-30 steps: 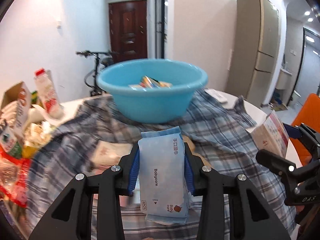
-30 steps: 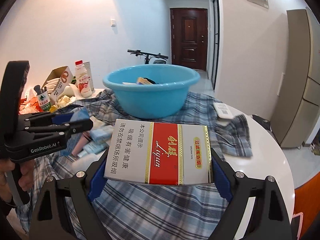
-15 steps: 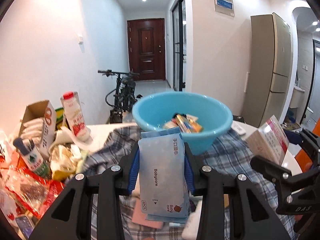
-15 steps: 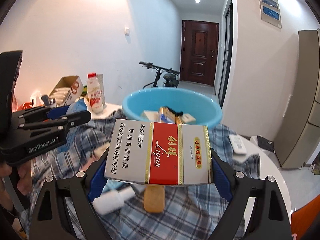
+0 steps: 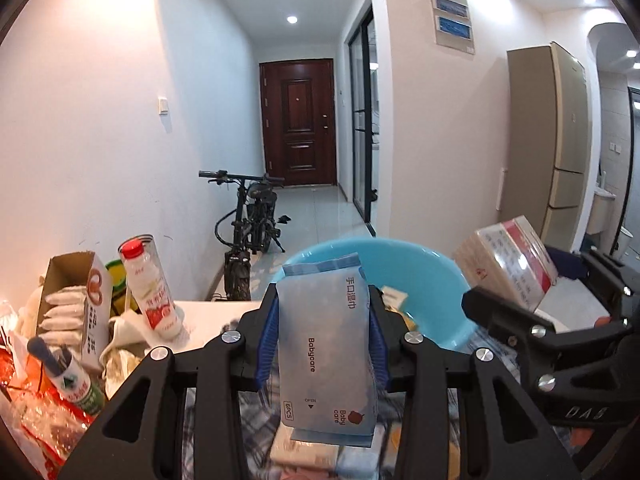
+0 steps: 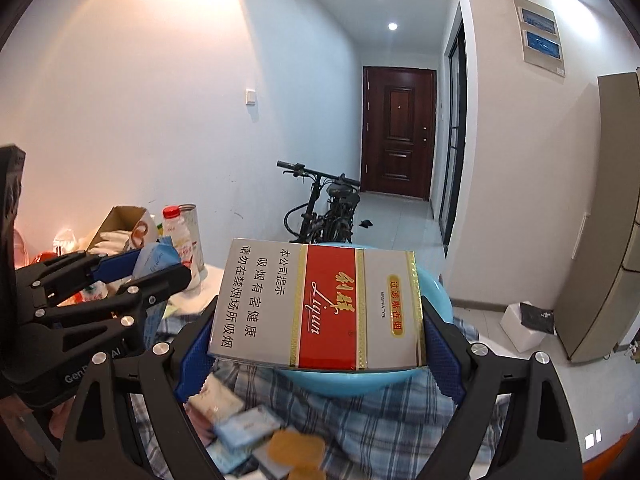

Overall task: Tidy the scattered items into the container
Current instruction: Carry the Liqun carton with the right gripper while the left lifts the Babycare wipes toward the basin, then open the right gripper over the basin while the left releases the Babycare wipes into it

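Note:
My left gripper (image 5: 324, 320) is shut on a pale blue Babycare wet-wipe pack (image 5: 326, 352), held upright in front of the blue plastic basin (image 5: 432, 276). My right gripper (image 6: 320, 336) is shut on a red and silver cigarette carton (image 6: 320, 308), held flat just above and in front of the basin (image 6: 434, 296). The carton also shows in the left wrist view (image 5: 504, 260), at the basin's right rim. The left gripper with its pack shows in the right wrist view (image 6: 132, 276). Several items lie inside the basin, mostly hidden.
Small packets (image 6: 244, 424) lie on the plaid cloth (image 6: 380, 420) below the grippers. At the left stand a yoghurt bottle (image 5: 148, 288), an open cardboard box (image 5: 76, 304), a green bottle (image 5: 68, 376) and snack bags. A bicycle (image 5: 252, 232) stands beyond the table.
Both grippers have risen and moved forward with their loads, up to the basin's near rim. The tabletop has dropped low in both views.

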{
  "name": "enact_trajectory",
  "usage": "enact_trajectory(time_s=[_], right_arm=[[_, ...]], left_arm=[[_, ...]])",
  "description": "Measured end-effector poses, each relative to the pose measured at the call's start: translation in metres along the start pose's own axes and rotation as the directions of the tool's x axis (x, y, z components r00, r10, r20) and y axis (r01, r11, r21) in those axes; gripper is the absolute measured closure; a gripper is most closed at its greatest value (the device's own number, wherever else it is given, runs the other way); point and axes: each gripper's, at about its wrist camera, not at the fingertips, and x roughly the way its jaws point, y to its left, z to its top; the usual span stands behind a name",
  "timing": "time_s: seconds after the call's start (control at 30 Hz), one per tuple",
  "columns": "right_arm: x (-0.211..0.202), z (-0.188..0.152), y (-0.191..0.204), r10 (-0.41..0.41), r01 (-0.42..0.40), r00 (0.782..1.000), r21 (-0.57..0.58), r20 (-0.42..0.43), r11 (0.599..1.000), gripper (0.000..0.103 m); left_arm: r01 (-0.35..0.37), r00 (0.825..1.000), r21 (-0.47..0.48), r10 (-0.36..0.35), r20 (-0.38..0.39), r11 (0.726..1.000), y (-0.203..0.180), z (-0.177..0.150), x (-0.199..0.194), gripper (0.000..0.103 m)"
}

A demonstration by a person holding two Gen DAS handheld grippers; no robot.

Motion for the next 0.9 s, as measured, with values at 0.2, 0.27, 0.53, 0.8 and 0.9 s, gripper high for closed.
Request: enact_trajectory(time_s=[0.2,0.27,0.53,0.8,0.9], right_arm=[[0.036,0.002,-0.015,0.009,-0.009,1.000,0.037,0.000,0.999,0.012],[0.050,-0.001,-0.022,0.010,-0.010,1.000,0.059,-0.013,0.998,0.012],[0.094,-0.018,-0.043,-0.001,0.010,0.996,0.093,-0.093,0.996,0.012],[0.103,-0.025,-0.047,0.017,-0.007,0.994,0.097,-0.110,0.995,0.012],[0.108,-0.024,-0.043,0.027,-0.019,0.993,0.064,-0.118,0.998,0.004]], left_arm=[[0.025,0.999,-0.029,-0.026,-0.034,0.999,-0.001,0.009,0.034,0.065],[-0.005,0.999,-0.018,0.004,-0.037,1.000,-0.005,0.010,0.047,0.065],[-0.001,0.998,-0.020,0.000,-0.058,1.000,-0.010,0.004,0.075,0.065],[-0.003,0.997,-0.010,0.002,-0.082,1.000,-0.013,0.002,0.090,0.065],[0.000,0.996,-0.016,-0.002,-0.086,1.000,-0.014,-0.001,0.095,0.065]])
